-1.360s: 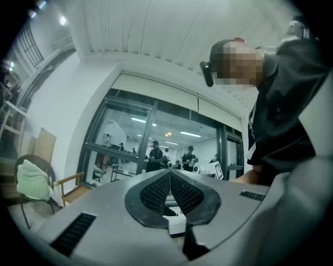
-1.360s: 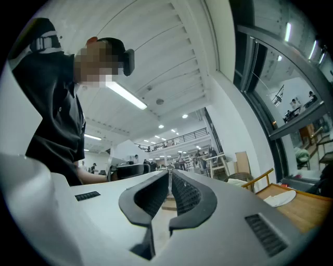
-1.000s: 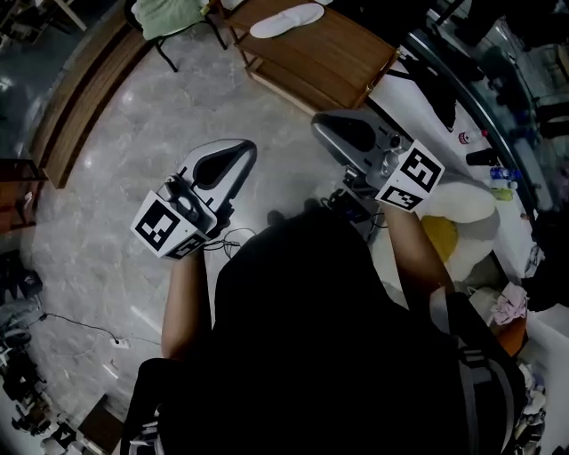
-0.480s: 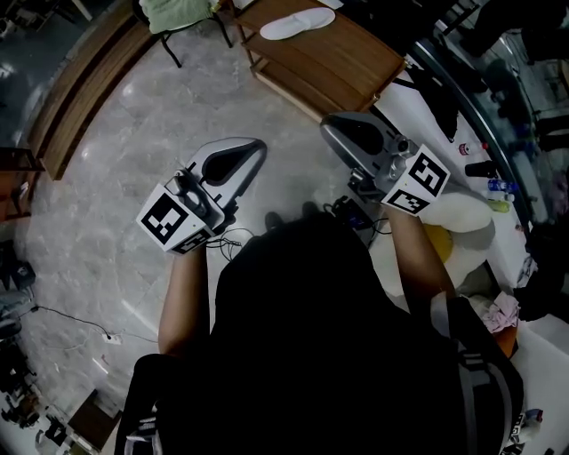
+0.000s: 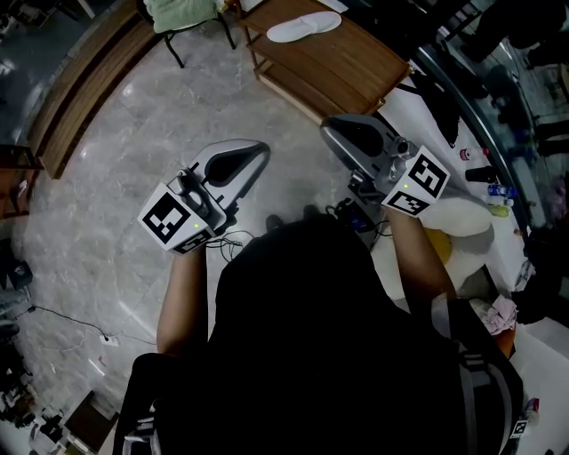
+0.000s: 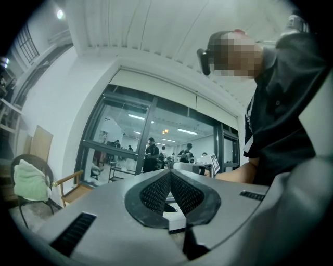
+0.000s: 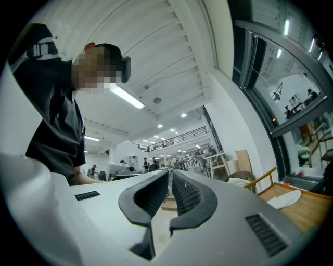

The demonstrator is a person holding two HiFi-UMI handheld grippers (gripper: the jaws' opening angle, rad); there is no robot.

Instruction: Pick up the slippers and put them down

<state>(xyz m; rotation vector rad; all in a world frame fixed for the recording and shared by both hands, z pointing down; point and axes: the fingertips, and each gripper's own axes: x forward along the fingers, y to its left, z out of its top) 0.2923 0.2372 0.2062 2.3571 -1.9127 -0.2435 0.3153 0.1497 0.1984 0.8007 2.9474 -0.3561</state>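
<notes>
You hold both tools in front of your body, above the grey stone floor [image 5: 107, 160], and both point about level. The left claw [image 6: 169, 174] is pressed together: its two ribbed black pads meet at the tip and nothing is between them. The right claw [image 7: 170, 174] is also pressed together and pinches nothing.

The slippers [image 5: 303, 26] are white and lie on the brown wooden worktop [image 5: 356, 67], ahead of the right claw and well apart from both claws. In the right gripper view they show low at the right edge, flat on the wood. I cannot tell if the two slippers touch each other.

Each tool carries a cube with black and white square patterns: the left cube [image 5: 169, 222] near your left hand, the right cube [image 5: 416, 182] near your right hand. These patterns are codes, not letters.

A chair [image 5: 178, 13] with a light green cloth on it stands to the left of the worktop.
</notes>
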